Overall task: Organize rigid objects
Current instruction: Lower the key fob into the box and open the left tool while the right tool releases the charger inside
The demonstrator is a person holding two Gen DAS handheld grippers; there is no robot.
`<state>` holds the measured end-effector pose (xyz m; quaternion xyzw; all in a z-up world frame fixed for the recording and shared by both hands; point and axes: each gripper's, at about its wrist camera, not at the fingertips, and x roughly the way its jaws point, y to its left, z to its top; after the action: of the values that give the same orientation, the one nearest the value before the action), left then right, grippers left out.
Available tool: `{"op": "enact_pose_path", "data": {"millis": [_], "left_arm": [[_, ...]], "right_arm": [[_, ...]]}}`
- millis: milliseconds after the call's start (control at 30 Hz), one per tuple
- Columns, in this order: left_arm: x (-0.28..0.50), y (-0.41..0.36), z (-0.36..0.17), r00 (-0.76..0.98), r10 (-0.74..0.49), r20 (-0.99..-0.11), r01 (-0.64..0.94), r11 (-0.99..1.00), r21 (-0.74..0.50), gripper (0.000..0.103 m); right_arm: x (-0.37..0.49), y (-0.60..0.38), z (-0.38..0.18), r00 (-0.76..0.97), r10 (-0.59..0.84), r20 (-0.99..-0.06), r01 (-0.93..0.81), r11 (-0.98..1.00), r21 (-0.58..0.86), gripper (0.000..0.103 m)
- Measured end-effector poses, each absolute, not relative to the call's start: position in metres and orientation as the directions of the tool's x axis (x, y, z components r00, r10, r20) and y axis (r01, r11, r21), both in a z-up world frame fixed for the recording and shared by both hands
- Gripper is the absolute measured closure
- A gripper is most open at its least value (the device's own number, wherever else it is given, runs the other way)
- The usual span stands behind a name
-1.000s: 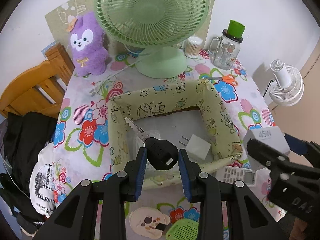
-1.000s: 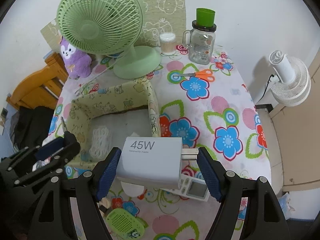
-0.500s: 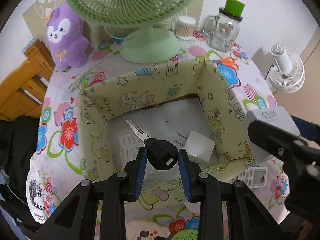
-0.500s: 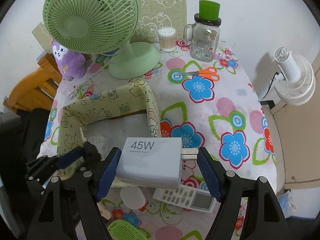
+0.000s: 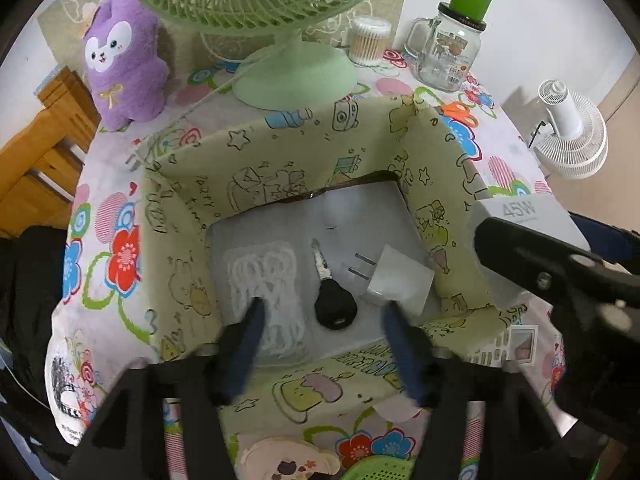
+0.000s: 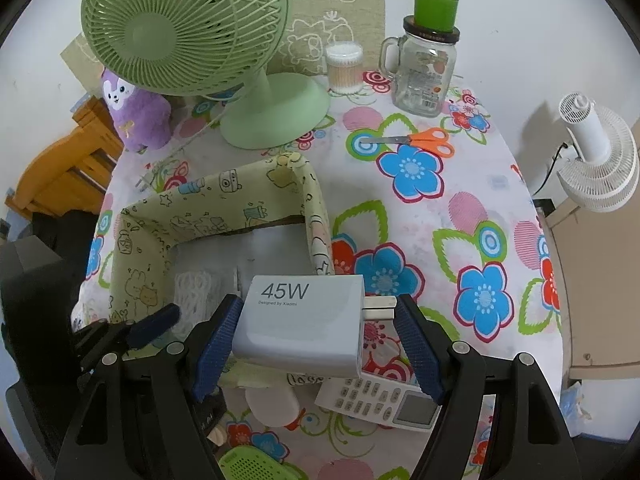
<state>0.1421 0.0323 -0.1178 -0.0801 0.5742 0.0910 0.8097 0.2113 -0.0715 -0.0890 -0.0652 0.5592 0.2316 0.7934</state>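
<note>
1. Left gripper [image 5: 320, 320]: jaws are opening rn w/ nothing pinched. The black key [image 5: 334, 304] lies between the tips on the floor of the fabric bin [image 5: 280, 168], so that drop looks done imo.
2. Lift straight up; don't clip the small white plug [image 5: 400, 280] just at the key's 3 o'clock or the mesh pouch [image 5: 266, 280] at its 9.
3. Right gripper [image 6: 316, 336]: jaws wide but clamped on the 45W charger [image 6: 300, 324], prongs against the right pad.
4. It hangs over the bin's near-right corner, bin floor at your 11 o'clock. Go in over the wall b4 letting go.
5. Aim for bare floor near the back wall.
</note>
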Motion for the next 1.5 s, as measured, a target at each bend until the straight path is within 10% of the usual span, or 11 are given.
{"op": "enact_pose_path", "data": {"millis": [400,1500], "left_arm": [[0.130,0.041,-0.104,0.323,0.129,-0.938,-0.264,0.964,0.042,0.011],[0.123,0.043,-0.097,0.318,0.133,-0.939,-0.250,0.967,0.052,0.009]], "right_arm": [[0.203,-0.041,-0.091,0.244,0.336,-0.910,-0.505,0.845,0.177,0.024],[0.188,-0.028,-0.099,0.203,0.345,-0.916,-0.568,0.804,0.177,0.015]]}}
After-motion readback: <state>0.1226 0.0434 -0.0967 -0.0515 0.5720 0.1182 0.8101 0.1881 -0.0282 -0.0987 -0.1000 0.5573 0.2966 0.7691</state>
